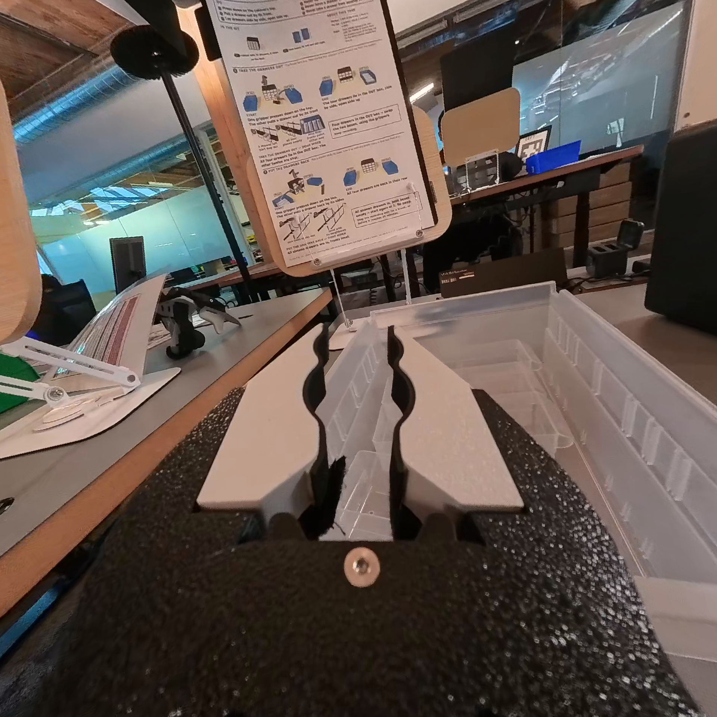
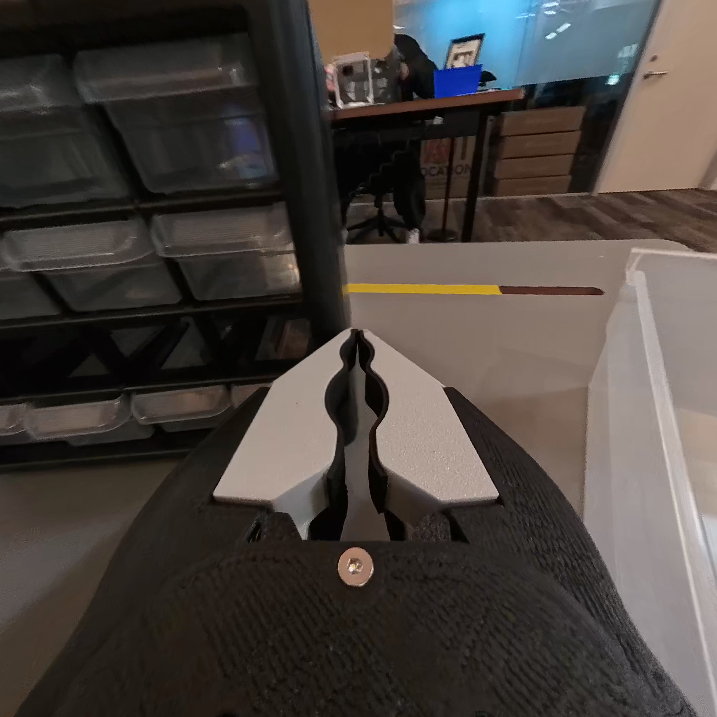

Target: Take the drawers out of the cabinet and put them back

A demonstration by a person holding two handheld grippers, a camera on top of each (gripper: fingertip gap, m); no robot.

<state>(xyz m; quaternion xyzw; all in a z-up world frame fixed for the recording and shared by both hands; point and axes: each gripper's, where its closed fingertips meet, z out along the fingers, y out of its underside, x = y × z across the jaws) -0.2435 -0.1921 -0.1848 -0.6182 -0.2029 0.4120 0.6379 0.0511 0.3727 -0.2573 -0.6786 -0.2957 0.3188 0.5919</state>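
Observation:
My left gripper (image 1: pixel 356 329) is open, its jaws a little apart. It hangs over the left wall of a clear plastic bin (image 1: pixel 605 392), and the wall shows through the gap. Clear drawers (image 1: pixel 500 372) lie inside the bin. My right gripper (image 2: pixel 357 333) is shut and empty, low in front of the black cabinet (image 2: pixel 306 163), by its right post. The cabinet holds clear drawers (image 2: pixel 229 252) in most rows. One row (image 2: pixel 155 349) stands empty, with its black cross braces showing. A second clear bin (image 2: pixel 652 426) stands just right of the right gripper.
An instruction sheet on a wooden board (image 1: pixel 329 128) stands behind the left bin. A white stand (image 1: pixel 97 372) and a spare gripper (image 1: pixel 186 322) lie on the table to the left. A yellow and brown tape line (image 2: pixel 465 289) marks the table. Desks and a person are in the background.

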